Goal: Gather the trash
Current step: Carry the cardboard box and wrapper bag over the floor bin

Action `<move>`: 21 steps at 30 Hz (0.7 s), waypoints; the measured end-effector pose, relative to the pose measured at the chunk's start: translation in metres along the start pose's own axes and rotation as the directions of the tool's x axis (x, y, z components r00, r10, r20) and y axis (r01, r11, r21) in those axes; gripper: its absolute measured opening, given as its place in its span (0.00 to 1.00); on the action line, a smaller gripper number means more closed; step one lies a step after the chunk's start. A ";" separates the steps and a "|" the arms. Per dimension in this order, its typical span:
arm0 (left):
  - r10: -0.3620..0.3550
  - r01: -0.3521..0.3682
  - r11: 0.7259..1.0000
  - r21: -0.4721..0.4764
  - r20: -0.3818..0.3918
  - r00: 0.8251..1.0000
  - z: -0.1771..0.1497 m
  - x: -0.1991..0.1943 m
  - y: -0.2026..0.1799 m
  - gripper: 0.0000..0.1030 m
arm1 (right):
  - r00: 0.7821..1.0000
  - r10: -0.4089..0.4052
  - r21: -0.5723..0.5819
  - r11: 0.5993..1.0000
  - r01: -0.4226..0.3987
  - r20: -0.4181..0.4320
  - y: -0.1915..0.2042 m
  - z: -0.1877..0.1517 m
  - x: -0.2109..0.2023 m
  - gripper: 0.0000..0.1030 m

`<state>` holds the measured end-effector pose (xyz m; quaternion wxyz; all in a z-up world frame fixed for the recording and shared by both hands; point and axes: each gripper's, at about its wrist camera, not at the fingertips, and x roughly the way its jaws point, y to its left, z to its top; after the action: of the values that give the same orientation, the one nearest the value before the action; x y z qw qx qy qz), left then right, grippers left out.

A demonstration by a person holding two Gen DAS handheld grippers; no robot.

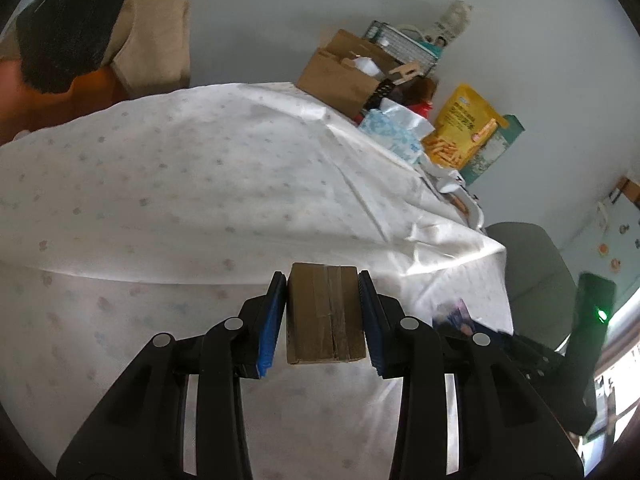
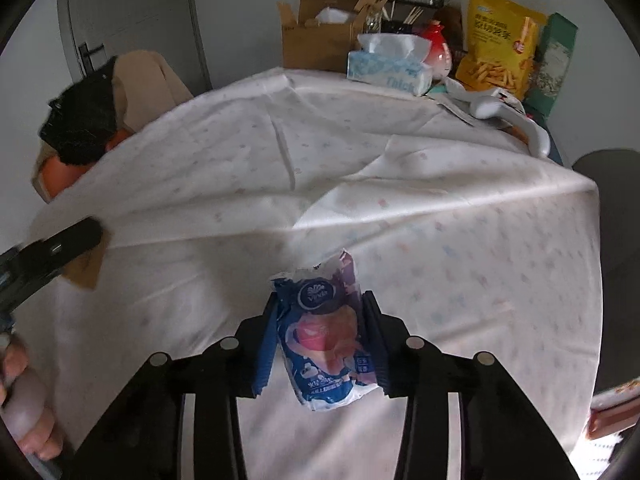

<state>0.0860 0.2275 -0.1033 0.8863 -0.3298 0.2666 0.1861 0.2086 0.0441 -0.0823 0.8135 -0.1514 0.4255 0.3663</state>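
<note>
Left wrist view: the left gripper (image 1: pixel 323 288) is partly closed, both blue pads pressed against the sides of a small cardboard box (image 1: pixel 325 314). The box is sealed with tape along its top and sits squarely between the fingers, above the white patterned tablecloth (image 1: pixel 200 184). Ahead and right of the fingertips, at the far table edge, stand an open carton (image 1: pixel 340 76), a tissue box (image 1: pixel 394 130) and a yellow snack bag (image 1: pixel 464 124). Right of this gripper, part of the right gripper's body is visible, with a blurred corner of blue wrapper (image 1: pixel 454 312) beside it.

Right wrist view: the right gripper (image 2: pixel 320 308) is closed partway on a crumpled blue tissue wrapper (image 2: pixel 326 332); the pads press its two sides, and the wrapper projects beyond the fingertips and trails back between the fingers. The tablecloth (image 2: pixel 440 208) lies beneath. Far left of the fingers, the left gripper (image 2: pixel 52 256) appears with a brown corner of the cardboard box (image 2: pixel 86 268) at its tip, and a hand (image 2: pixel 24 396) grips its handle. Straight ahead, at the table's far edge, stand the carton (image 2: pixel 316 40), tissue box (image 2: pixel 390 66) and snack bag (image 2: pixel 500 40).
</note>
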 end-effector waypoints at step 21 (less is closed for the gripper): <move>-0.137 0.155 0.957 0.245 -0.090 0.986 -0.056 -0.006 -0.133 0.36 | 0.981 -0.149 0.324 0.941 0.101 0.127 -0.111 -0.109 -0.129 0.39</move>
<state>0.1287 0.0930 -0.0708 0.9221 -0.2400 0.2949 0.0726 0.1779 -0.1533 -0.0505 0.8785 -0.0180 0.4058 0.2515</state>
